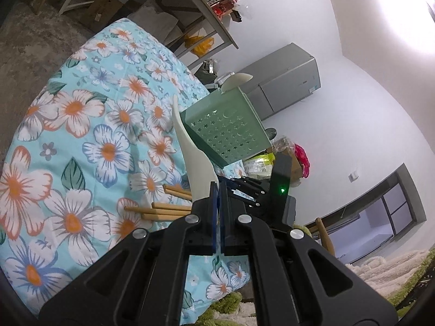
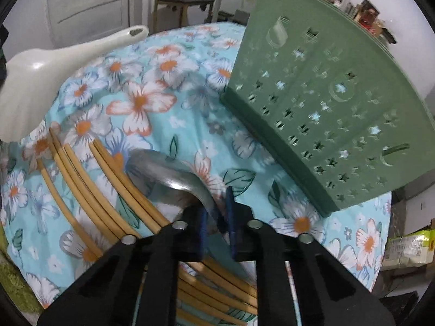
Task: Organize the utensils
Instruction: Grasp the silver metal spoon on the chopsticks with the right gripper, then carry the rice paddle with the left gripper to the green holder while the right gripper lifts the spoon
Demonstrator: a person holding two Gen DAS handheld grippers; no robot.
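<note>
Between the blue pads of the right hand-held gripper (image 2: 217,226) lies the metal spoon (image 2: 174,174), its handle caught in the narrowed jaws, which sit against it. The spoon's long axis runs from the jaws up and to the left, across the bamboo chopsticks (image 2: 89,168) on the floral surface (image 2: 174,92). The green holder (image 2: 320,108) stands to the far right of this gripper, so the right hand is the nearer one. The left hand-held gripper (image 1: 218,190), fully closed, pinches the broad end of the white rice paddle (image 1: 195,160), handle pointing away beside the holder (image 1: 228,125).
</note>
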